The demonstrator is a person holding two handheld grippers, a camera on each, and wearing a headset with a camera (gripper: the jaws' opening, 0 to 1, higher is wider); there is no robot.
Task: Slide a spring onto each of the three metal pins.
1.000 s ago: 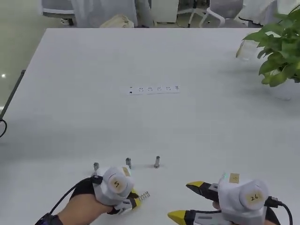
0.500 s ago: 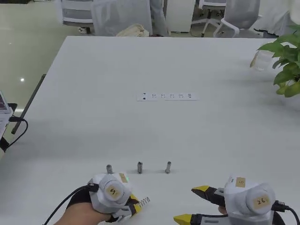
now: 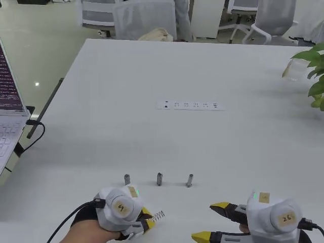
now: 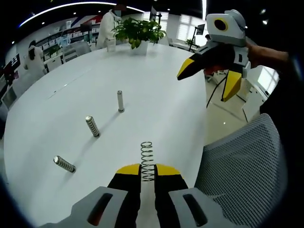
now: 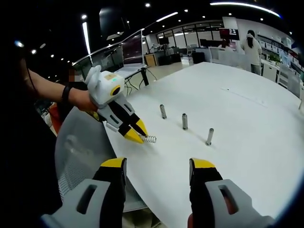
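Three short metal pins stand in a row on the white table: the left pin (image 3: 127, 179) and the middle pin (image 3: 159, 178) each carry a spring, while the right pin (image 3: 189, 180) is bare. In the left gripper view the bare pin (image 4: 120, 101) is the farthest one. My left gripper (image 3: 147, 223) is shut on the end of a loose spring (image 3: 158, 216) (image 4: 147, 159), in front of the pins and near the table's edge. My right gripper (image 3: 211, 221) (image 5: 159, 166) hovers open to the right with nothing between its yellow-tipped jaws.
A white power strip (image 3: 190, 105) lies mid-table. A potted plant (image 3: 316, 76) stands at the right edge and an open laptop (image 3: 7, 111) at the left. Office chairs (image 3: 147, 20) line the far side. The table's near edge is just below both grippers.
The head camera has swung, so the whole picture has shifted right and the laptop has come in at the left. Both grippers keep their poses; the spring stays held.
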